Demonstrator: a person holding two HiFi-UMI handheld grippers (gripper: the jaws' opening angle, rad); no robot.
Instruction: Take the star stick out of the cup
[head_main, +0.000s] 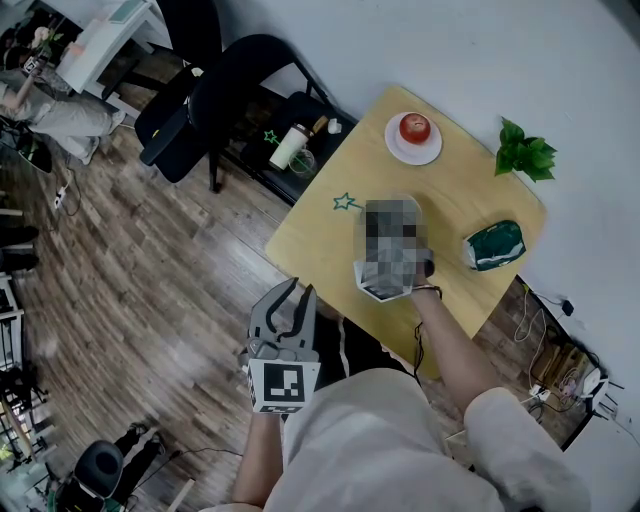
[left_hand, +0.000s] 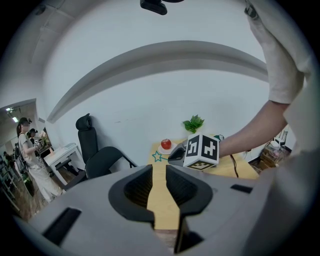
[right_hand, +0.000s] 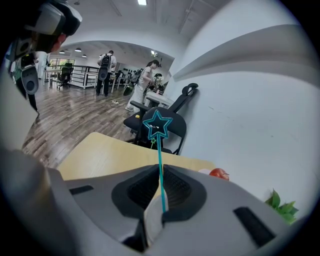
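The teal star stick (right_hand: 159, 165) stands up between the jaws of my right gripper (right_hand: 159, 184), which is shut on its shaft; the star (right_hand: 158, 124) is well above the jaws. In the head view the star (head_main: 345, 202) hovers over the left part of the yellow table (head_main: 310, 250), and a mosaic patch covers the right gripper. A white cup (head_main: 288, 147) and a clear glass (head_main: 303, 161) sit on a black seat beyond the table's left edge. My left gripper (head_main: 300, 290) hangs off the table's near-left edge, its jaws nearly together and nothing between them.
A red apple (head_main: 414, 127) on a white plate (head_main: 396, 146) sits at the table's far side. A green plant (head_main: 524, 153) and a green pouch (head_main: 494, 245) are on the right. Black office chairs (head_main: 215, 100) stand to the left, and cables (head_main: 545, 360) lie by the wall.
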